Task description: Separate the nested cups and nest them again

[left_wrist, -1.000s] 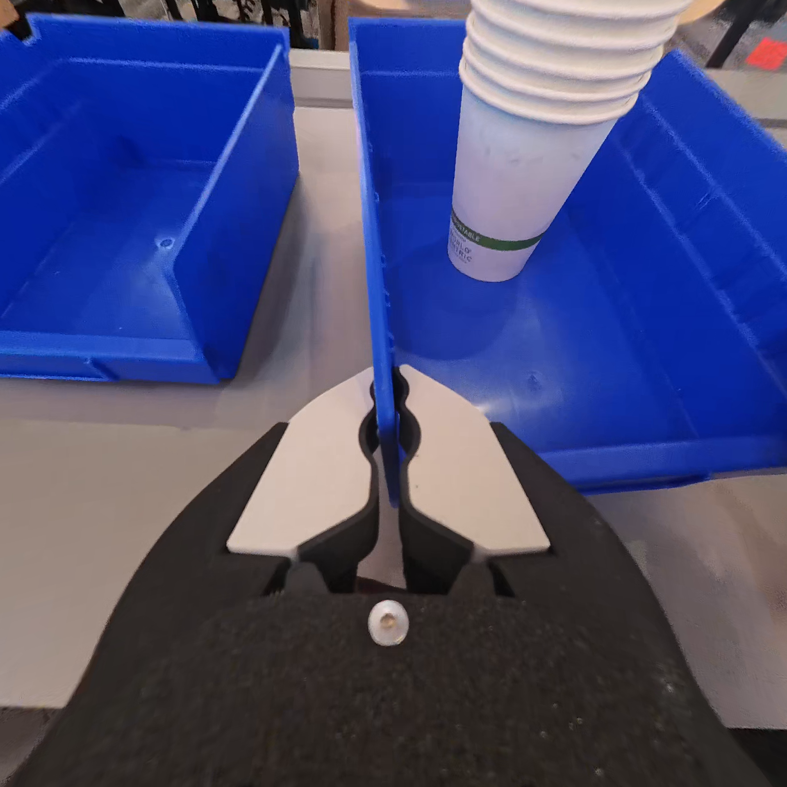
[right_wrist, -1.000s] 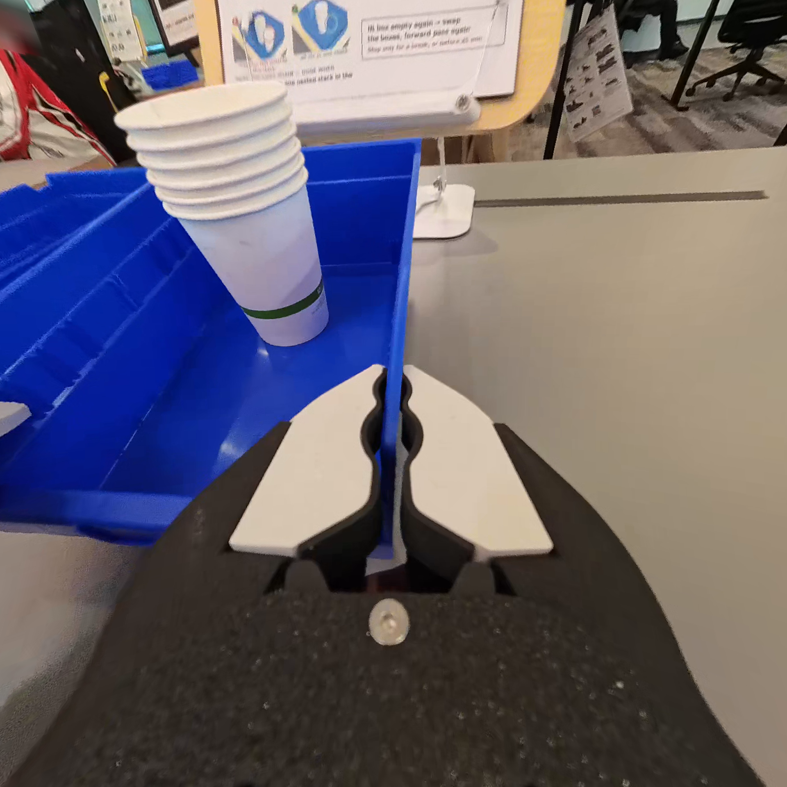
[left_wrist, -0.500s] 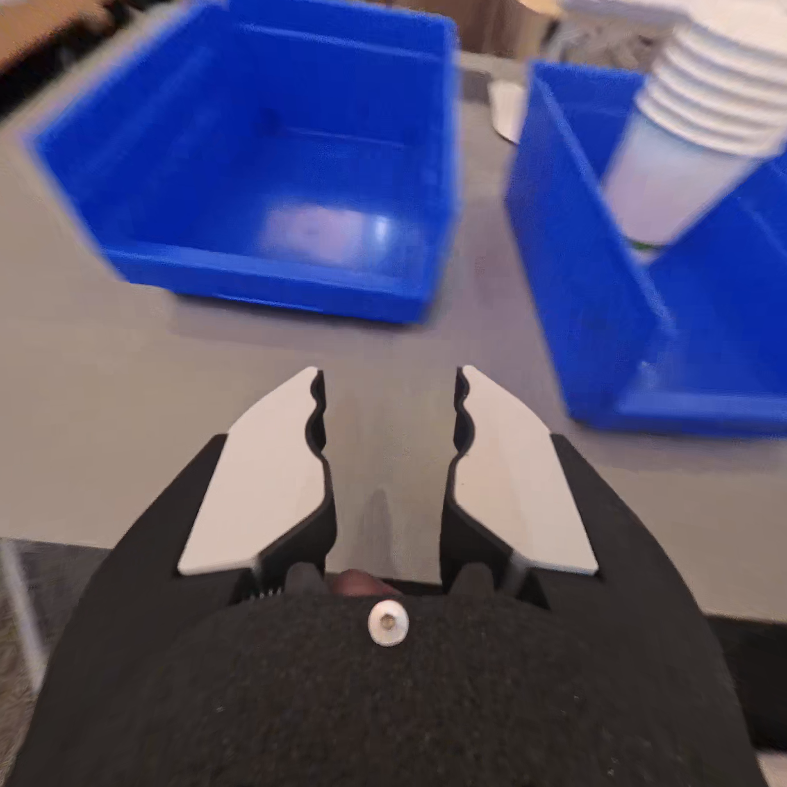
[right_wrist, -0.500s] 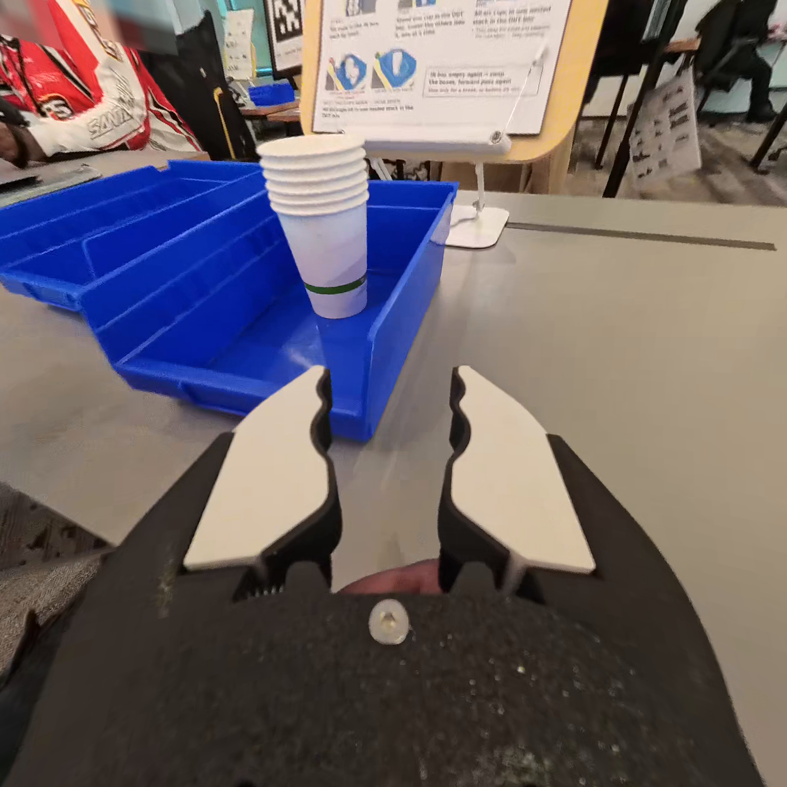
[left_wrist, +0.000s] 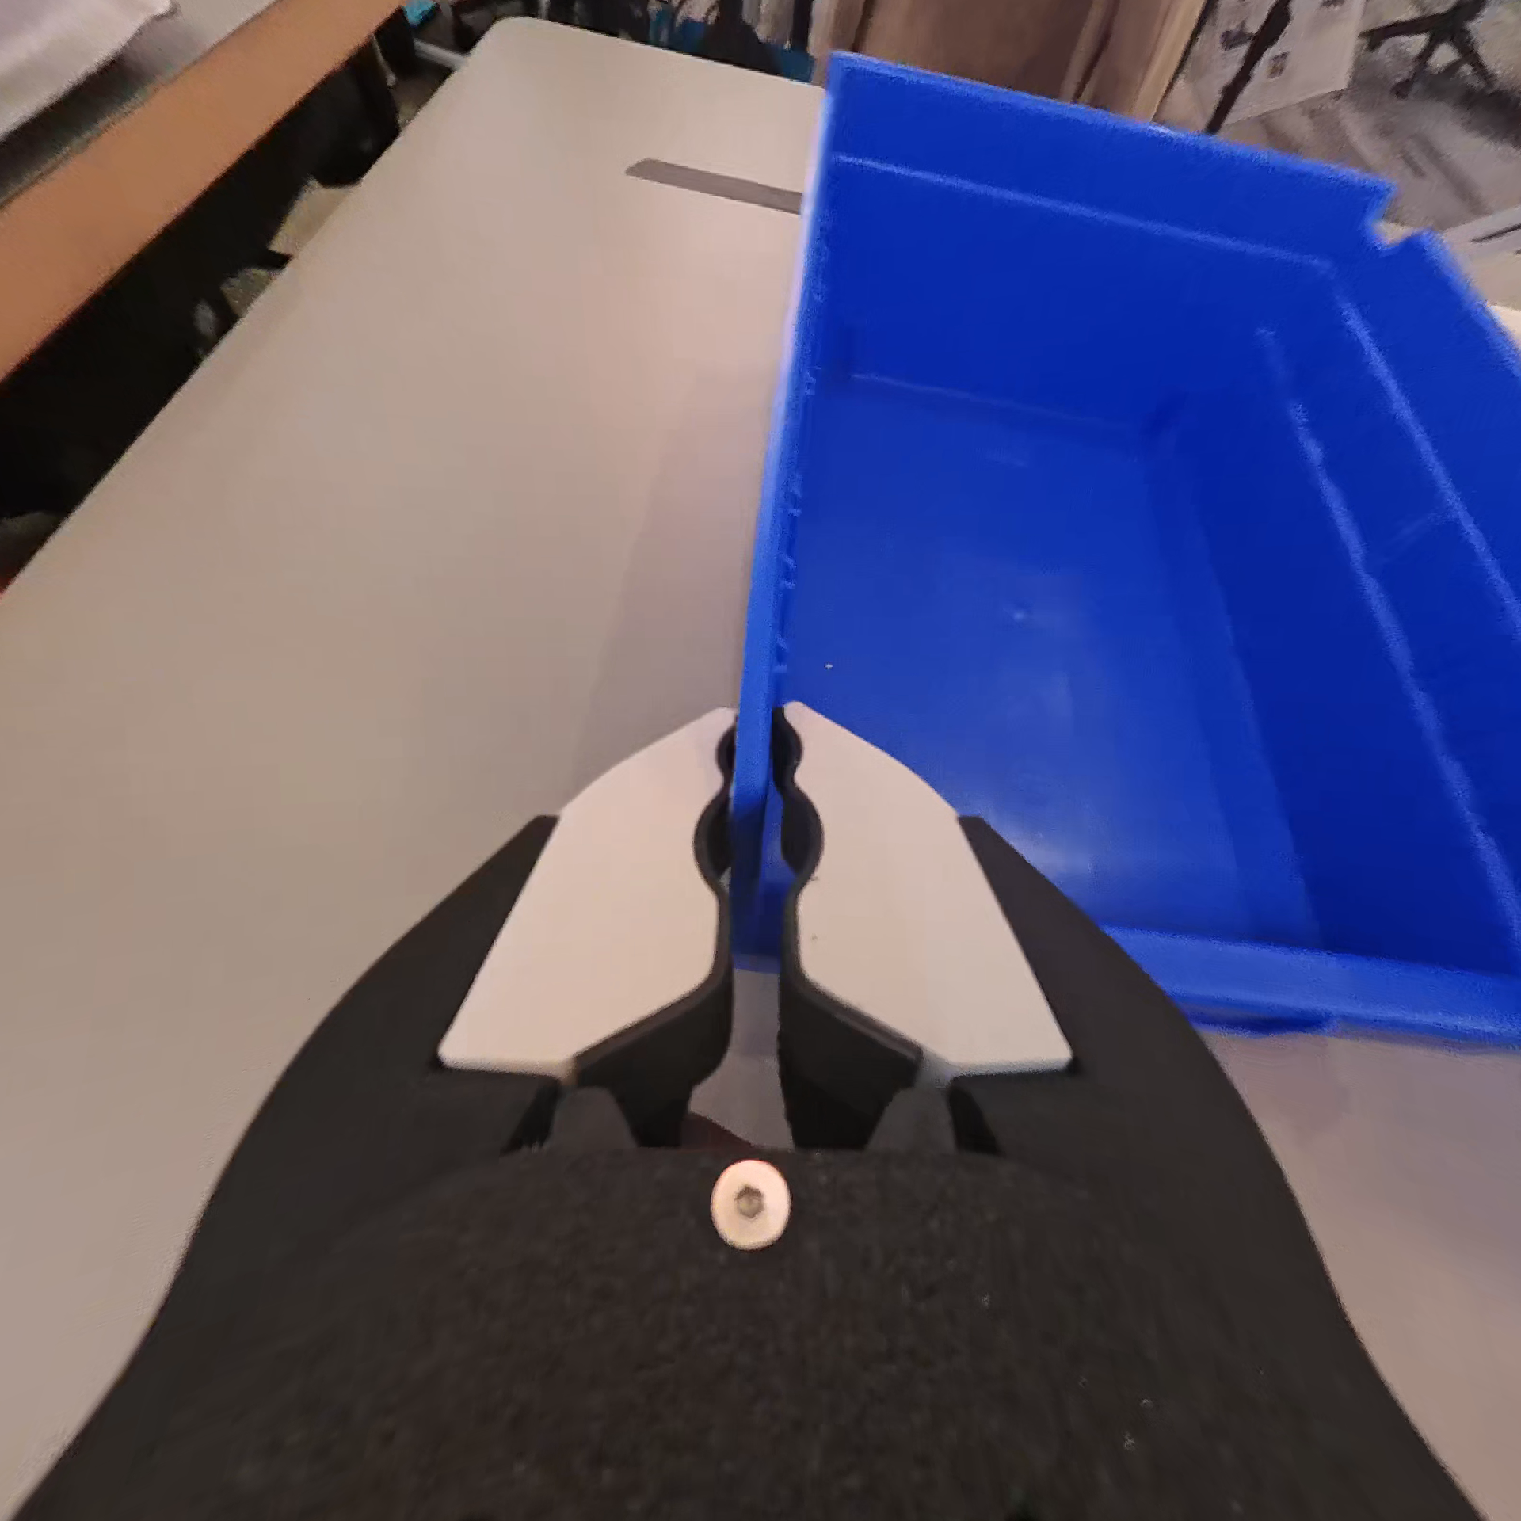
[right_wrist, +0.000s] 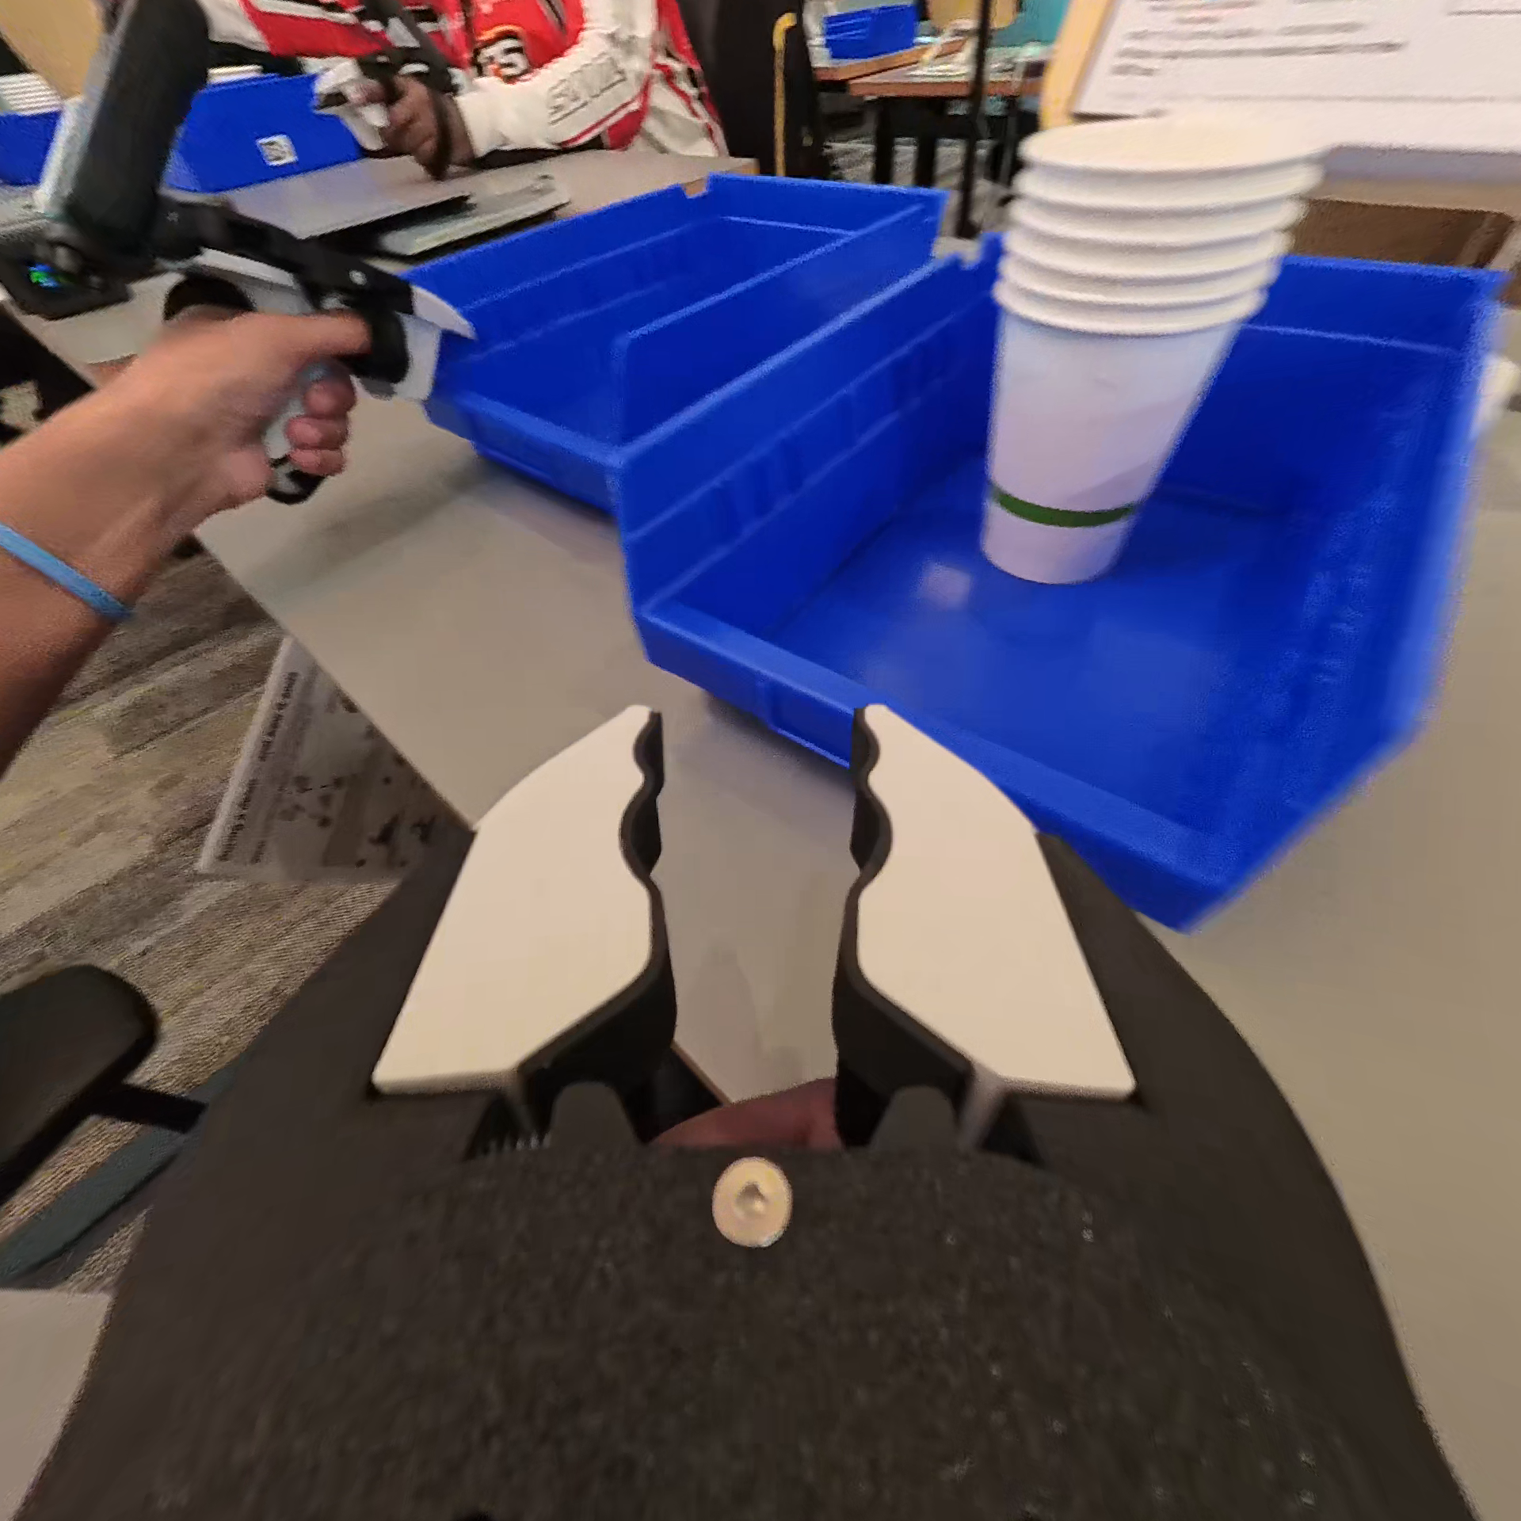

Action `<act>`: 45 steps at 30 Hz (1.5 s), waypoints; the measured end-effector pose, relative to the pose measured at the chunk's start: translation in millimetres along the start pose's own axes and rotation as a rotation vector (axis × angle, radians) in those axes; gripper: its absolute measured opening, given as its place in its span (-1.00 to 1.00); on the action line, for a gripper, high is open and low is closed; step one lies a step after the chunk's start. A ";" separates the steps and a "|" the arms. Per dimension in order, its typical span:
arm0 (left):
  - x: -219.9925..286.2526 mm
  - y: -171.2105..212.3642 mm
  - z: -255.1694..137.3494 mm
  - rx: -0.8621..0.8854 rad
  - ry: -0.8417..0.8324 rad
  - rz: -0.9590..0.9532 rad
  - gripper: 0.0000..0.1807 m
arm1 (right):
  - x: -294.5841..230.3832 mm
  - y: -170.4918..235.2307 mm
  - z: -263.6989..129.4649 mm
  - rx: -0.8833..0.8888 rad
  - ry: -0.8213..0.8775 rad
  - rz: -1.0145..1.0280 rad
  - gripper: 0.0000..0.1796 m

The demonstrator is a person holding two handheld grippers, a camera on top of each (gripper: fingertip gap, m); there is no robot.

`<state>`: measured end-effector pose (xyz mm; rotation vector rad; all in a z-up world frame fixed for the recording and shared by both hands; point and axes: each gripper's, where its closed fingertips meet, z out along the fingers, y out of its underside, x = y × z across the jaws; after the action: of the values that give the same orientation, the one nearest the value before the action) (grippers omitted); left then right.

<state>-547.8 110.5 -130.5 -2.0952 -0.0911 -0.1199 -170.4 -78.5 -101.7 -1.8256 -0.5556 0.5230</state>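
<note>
2 blue bins (right_wrist: 741, 461), 1 stack of approx. 7 nested cups (right_wrist: 1103, 354), 2 grippers (right_wrist: 753, 823).

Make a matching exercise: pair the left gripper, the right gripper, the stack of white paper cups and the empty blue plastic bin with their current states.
Things:
1. left gripper
2. right gripper
3. stack of white paper cups
4. empty blue plastic bin

States:
A. open above the grey table
B. upright in the other blue bin
C. shut on a bin wall
D. pinched at its left wall

Pairs: 1-C, 2-A, 3-B, 4-D
</note>
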 end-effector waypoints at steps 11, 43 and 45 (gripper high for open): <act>13.5 86.0 -145.9 0.088 -0.252 -0.083 -0.97 | -95.4 -16.1 105.2 -0.053 -0.104 -0.066 -0.55; 516.3 -13.8 -150.2 0.445 0.309 0.304 -0.95 | 278.0 -89.1 -194.2 0.197 0.771 0.138 -0.97; 558.9 13.8 -130.0 0.373 0.354 0.330 -0.95 | 313.6 -57.8 -212.7 0.133 0.794 0.181 -0.97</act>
<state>2.1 0.0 -8.5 -1.6633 0.4145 -0.2513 198.4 -30.5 -9.2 -1.7833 0.1812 -0.0730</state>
